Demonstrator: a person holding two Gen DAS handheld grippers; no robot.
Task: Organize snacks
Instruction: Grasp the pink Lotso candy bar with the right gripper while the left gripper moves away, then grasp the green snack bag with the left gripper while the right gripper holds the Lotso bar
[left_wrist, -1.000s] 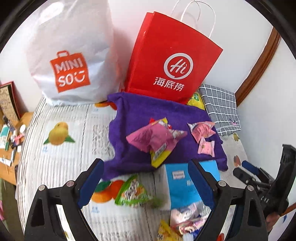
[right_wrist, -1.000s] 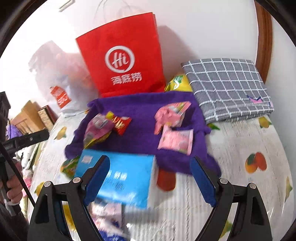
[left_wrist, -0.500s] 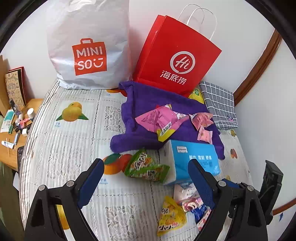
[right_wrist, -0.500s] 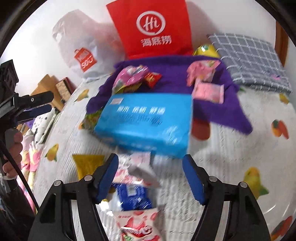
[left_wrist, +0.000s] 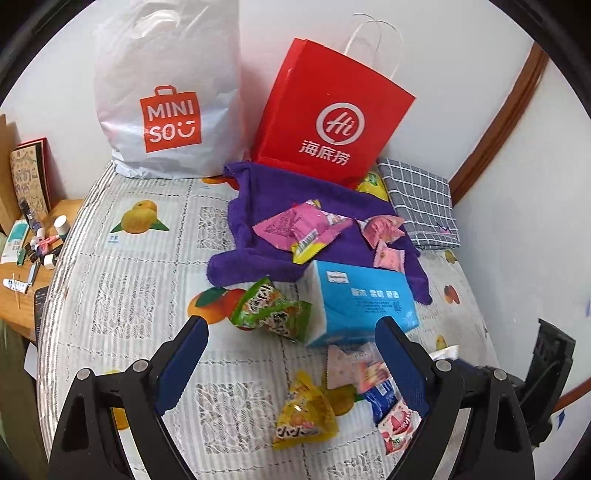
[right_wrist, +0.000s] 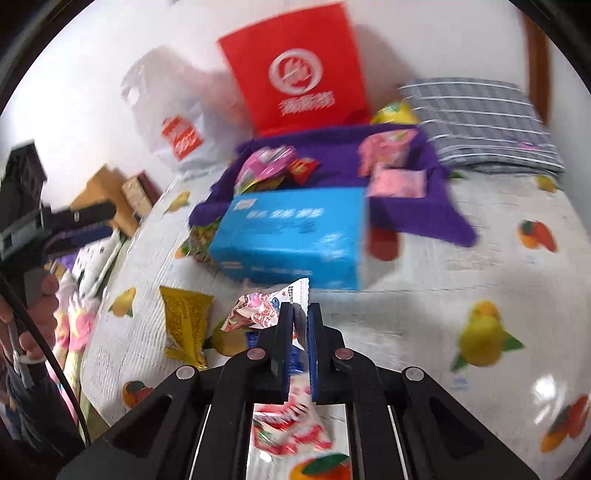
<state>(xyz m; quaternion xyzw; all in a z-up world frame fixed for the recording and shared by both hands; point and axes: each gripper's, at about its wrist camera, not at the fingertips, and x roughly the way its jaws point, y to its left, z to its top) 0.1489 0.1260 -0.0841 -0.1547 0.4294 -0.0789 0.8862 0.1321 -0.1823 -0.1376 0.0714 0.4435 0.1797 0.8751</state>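
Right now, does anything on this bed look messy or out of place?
Yes. Snack packets lie scattered: several on the rumpled purple towel, a green one and a yellow one loose on the fruit-print cover beside the blue tissue pack. The right gripper is shut on a white-pink packet.

My blue-padded right claw (right_wrist: 298, 325) grips a pink-white packet (right_wrist: 267, 308); nearby a blue box (left_wrist: 364, 301), purple towel (left_wrist: 266, 199), red bag (left_wrist: 332, 122).

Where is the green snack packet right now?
In the left wrist view the green snack packet lies on the fruit-print cloth, just left of the blue tissue box, below the purple towel.
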